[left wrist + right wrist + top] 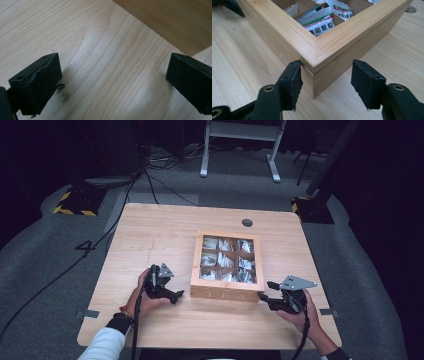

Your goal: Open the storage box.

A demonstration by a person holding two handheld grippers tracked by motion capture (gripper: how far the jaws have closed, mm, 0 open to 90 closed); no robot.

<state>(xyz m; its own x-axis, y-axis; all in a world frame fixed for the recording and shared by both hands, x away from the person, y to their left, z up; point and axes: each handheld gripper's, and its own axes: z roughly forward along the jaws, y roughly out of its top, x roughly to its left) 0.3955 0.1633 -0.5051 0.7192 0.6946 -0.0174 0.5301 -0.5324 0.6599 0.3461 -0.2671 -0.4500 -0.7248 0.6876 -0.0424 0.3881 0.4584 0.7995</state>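
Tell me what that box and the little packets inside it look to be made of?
The box looks like bamboo or light wood, smooth and matte: fine straight grain and a mitred corner show. The packets seem to be glossy plastic or foil film, crinkled, shiny and printed.

Box (pixel 227 292) between both tools (packets (pixel 226 261) inside).

The worktop (pixel 150 240) is a pale wooden rectangle with rounded corners, standing on grey carpet. A round hole (pixel 247 223) is cut near its far edge. A square wooden box (pixel 225 292) with nine compartments holding small packets sits flat on it, right of the middle, toward the near edge. Two short strips of grey tape (pixel 91 313) mark the side edges.
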